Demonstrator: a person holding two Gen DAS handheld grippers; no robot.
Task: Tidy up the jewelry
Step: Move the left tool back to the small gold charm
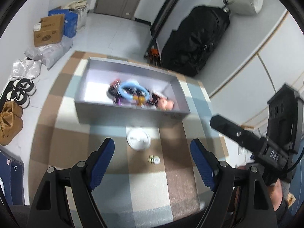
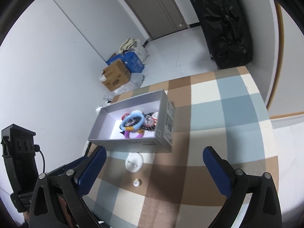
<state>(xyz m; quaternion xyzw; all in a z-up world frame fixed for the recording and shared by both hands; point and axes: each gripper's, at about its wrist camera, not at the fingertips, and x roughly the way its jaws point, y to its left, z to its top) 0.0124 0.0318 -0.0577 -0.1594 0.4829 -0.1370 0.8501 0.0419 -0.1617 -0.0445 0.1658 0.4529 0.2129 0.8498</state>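
A grey open box [image 1: 131, 114] [image 2: 133, 144] stands on a checked table and holds a heap of bracelets, with a light blue ring [image 1: 131, 91] [image 2: 133, 120] on top. In front of it lie a white round piece [image 1: 138, 139] [image 2: 134, 162] and a small gold and white ring [image 1: 153, 160] [image 2: 137, 182]. My left gripper [image 1: 153, 163] is open and empty above the table, short of the small ring. My right gripper [image 2: 153, 169] is open and empty, held above the same spot.
The checked table [image 1: 114, 180] [image 2: 228, 133] has floor beyond its far edge. Cardboard boxes [image 1: 48, 31] [image 2: 115, 77], bags and shoes [image 1: 20, 93] sit on the floor at left. A black bag [image 1: 195, 39] [image 2: 226, 22] leans on the wall.
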